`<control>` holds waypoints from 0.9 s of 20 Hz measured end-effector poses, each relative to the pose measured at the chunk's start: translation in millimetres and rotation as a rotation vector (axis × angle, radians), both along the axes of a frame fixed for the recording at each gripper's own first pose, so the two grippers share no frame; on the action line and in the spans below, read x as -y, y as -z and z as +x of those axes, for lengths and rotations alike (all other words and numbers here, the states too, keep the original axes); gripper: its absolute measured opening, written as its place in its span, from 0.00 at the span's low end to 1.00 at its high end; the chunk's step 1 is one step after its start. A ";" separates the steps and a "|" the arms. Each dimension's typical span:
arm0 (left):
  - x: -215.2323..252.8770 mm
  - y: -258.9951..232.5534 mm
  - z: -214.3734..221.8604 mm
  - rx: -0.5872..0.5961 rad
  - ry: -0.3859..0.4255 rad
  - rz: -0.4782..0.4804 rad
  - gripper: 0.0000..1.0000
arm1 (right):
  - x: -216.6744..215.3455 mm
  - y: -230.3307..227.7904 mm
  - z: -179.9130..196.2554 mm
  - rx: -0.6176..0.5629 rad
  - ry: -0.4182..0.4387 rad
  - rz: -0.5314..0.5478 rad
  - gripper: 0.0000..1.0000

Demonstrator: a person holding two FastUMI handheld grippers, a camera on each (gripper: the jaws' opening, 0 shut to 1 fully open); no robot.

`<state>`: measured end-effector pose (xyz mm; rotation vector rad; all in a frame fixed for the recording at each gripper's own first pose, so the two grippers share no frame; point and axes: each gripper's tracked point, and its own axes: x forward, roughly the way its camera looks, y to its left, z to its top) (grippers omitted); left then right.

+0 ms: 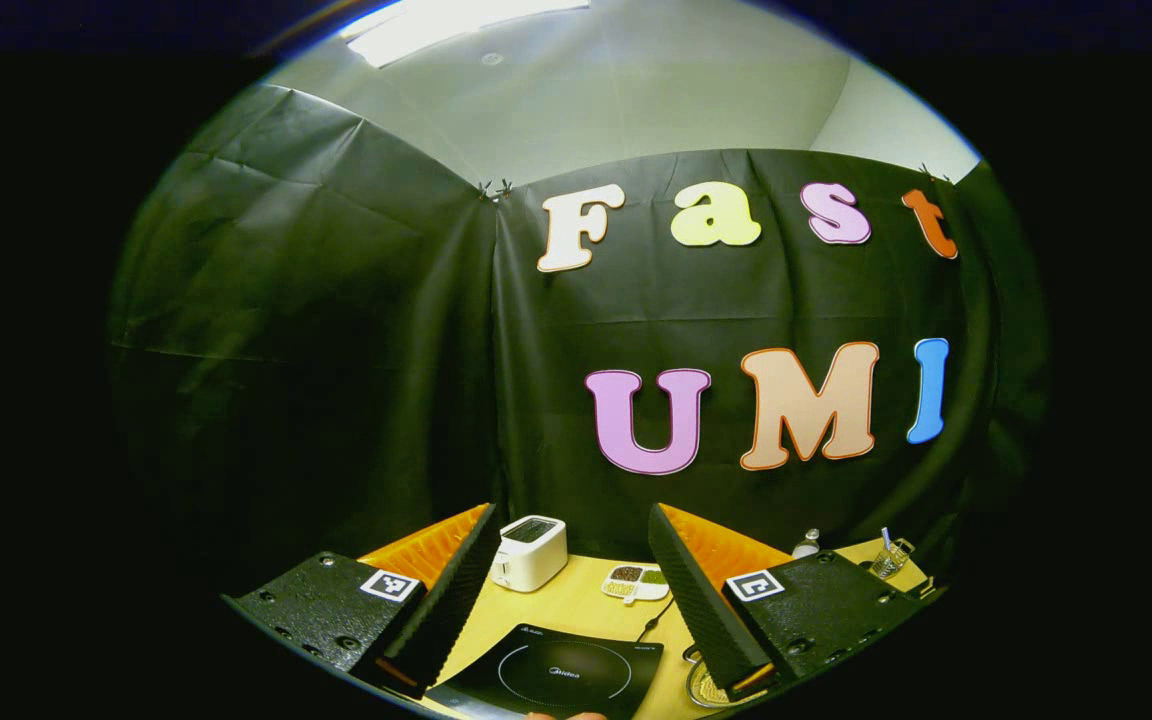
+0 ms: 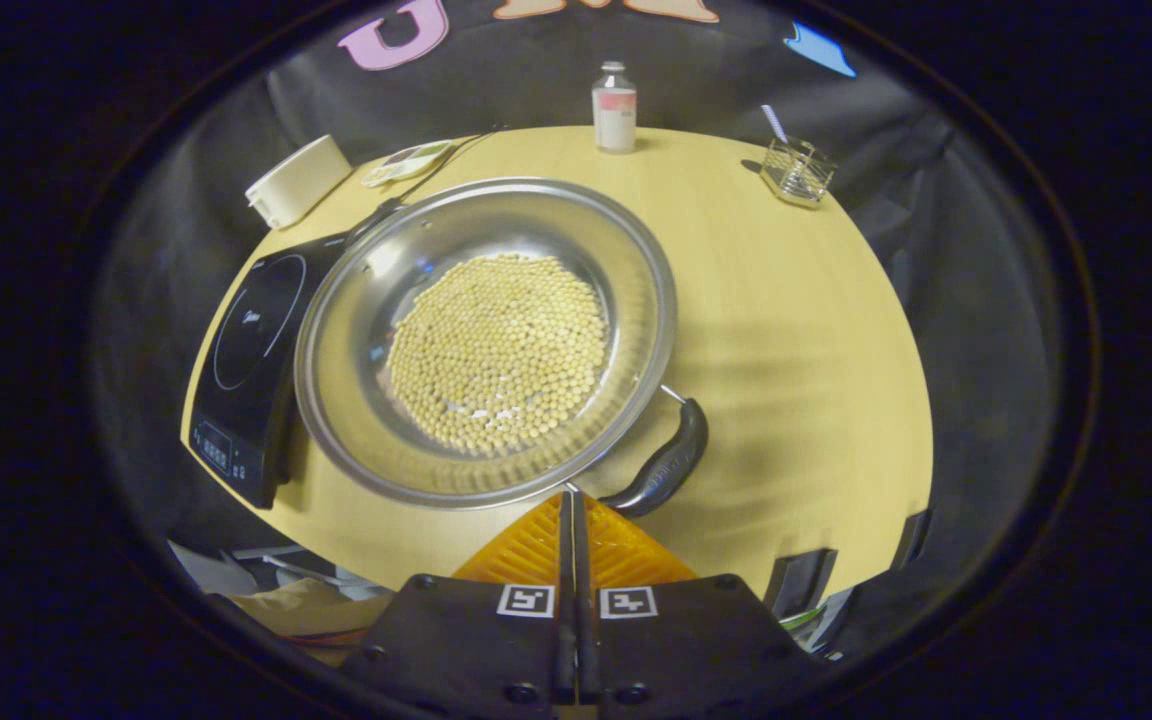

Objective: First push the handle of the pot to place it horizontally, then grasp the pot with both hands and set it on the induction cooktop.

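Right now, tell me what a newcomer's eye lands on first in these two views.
In the right gripper view, the wide shiny steel pot full of pale round beans dominates mid-table, its curved black handle pointing toward the right gripper, whose fingers are closed together just short of the rim. Left of the pot lies the flat black induction cooktop. In the left gripper view, the left gripper hangs open above that cooktop, a white toaster behind.

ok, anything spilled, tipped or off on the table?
Nothing spilled or damaged. The pot sits upright on the table beside the cooktop, its beans all inside. Its handle angles off toward the table's near edge, not yet squared up. The bottle and toaster stand upright.
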<state>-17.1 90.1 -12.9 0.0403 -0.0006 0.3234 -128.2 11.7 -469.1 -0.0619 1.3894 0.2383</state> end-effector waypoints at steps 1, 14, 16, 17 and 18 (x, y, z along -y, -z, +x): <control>-1.0 0.5 0.1 -0.001 -0.005 0.001 0.93 | 5.8 1.6 6.0 0.007 0.007 -0.008 0.04; -12.0 5.3 -0.7 -0.028 -0.072 0.021 0.93 | 32.6 20.7 78.8 0.079 0.047 -0.046 0.02; -11.0 7.4 1.9 -0.034 -0.073 0.023 0.93 | 32.7 21.2 81.8 0.080 0.055 -0.045 0.03; -10.7 9.0 2.8 -0.040 -0.072 0.024 0.93 | 33.3 21.3 81.4 0.081 0.057 -0.044 0.02; -9.6 11.7 4.8 -0.049 -0.071 0.023 0.93 | 33.2 21.6 80.1 0.078 0.057 -0.044 0.03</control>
